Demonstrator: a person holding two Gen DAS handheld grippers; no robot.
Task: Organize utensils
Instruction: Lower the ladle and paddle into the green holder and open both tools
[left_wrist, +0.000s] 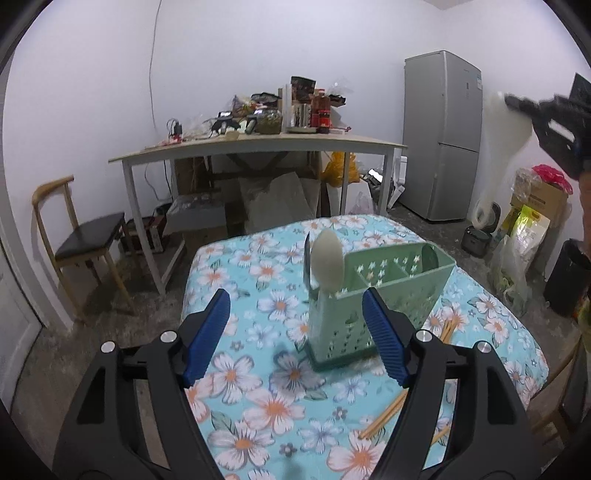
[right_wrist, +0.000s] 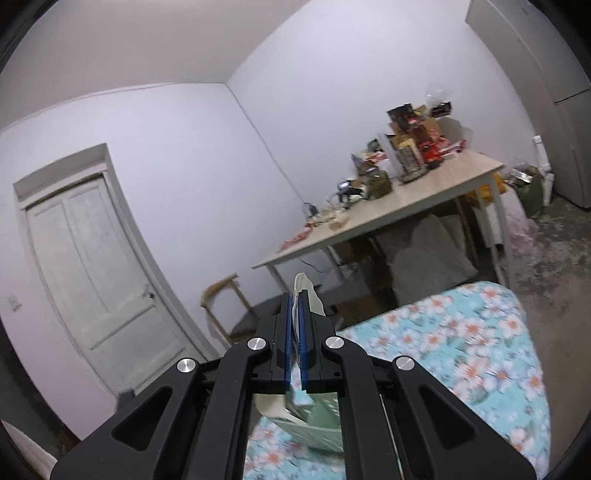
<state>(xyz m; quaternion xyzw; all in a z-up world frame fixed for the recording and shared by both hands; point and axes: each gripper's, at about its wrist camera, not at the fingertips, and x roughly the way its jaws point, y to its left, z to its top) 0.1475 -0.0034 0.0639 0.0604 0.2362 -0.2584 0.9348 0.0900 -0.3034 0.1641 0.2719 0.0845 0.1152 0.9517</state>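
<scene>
A green perforated utensil caddy (left_wrist: 373, 299) stands on the floral tablecloth (left_wrist: 266, 398). A cream spoon (left_wrist: 327, 260) and a dark knife (left_wrist: 306, 254) stand upright in its near end. Wooden chopsticks (left_wrist: 388, 413) lie on the cloth to the caddy's right. My left gripper (left_wrist: 297, 339) is open and empty, just short of the caddy. My right gripper (right_wrist: 294, 314) is shut on a white rice paddle (right_wrist: 306, 291), held high; in the left wrist view the paddle (left_wrist: 506, 147) shows blurred at upper right. The caddy (right_wrist: 317, 421) lies below the right gripper.
A wooden chair (left_wrist: 81, 243) stands left of the table. A cluttered desk (left_wrist: 258, 147) stands behind, with boxes under it. A grey fridge (left_wrist: 443, 133) is at the back right, with bags and a black bin (left_wrist: 565, 277) on the floor. A white door (right_wrist: 92, 266) is on the left.
</scene>
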